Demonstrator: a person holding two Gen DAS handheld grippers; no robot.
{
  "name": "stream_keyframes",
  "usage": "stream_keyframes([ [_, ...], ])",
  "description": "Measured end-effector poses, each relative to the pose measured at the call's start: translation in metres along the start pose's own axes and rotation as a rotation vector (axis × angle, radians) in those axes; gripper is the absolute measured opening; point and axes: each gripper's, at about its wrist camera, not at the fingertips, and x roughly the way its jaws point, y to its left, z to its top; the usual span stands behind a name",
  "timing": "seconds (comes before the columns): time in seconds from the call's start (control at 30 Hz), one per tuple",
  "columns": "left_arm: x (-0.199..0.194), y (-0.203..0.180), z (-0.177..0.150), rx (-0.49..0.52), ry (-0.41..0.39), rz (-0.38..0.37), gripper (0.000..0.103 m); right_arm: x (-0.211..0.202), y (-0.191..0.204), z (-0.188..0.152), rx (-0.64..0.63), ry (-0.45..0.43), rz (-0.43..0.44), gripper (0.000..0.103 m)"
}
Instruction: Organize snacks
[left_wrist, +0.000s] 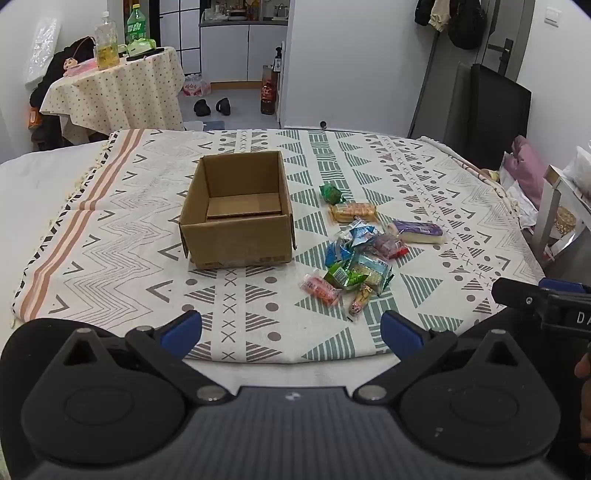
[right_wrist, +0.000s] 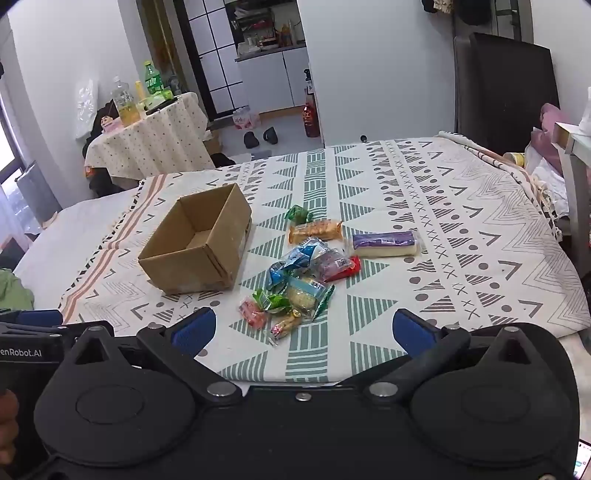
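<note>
The box stands open and bare inside on the patterned cloth of the bed, at 11 o'clock from the left gripper. The snacks lie heaped on the cloth just right of the box, at 1 o'clock. Both the left gripper and the right gripper have their jaws spread wide, holding nothing.

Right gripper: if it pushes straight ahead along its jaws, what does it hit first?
Probably the snack pile: its nearest packets, the pink one and the small yellow one, lie between the open jaws of the right gripper. Height above the cloth is unclear.
</note>
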Motion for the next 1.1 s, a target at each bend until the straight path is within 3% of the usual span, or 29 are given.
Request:
stream_keyframes([
  [1.1, -0.015, 0.008, -0.007, -0.014, -0.03, -0.015, 0.103, -0.006, 0.017, -0.002, -0.048, 0.019, -0.001, 0.103],
])
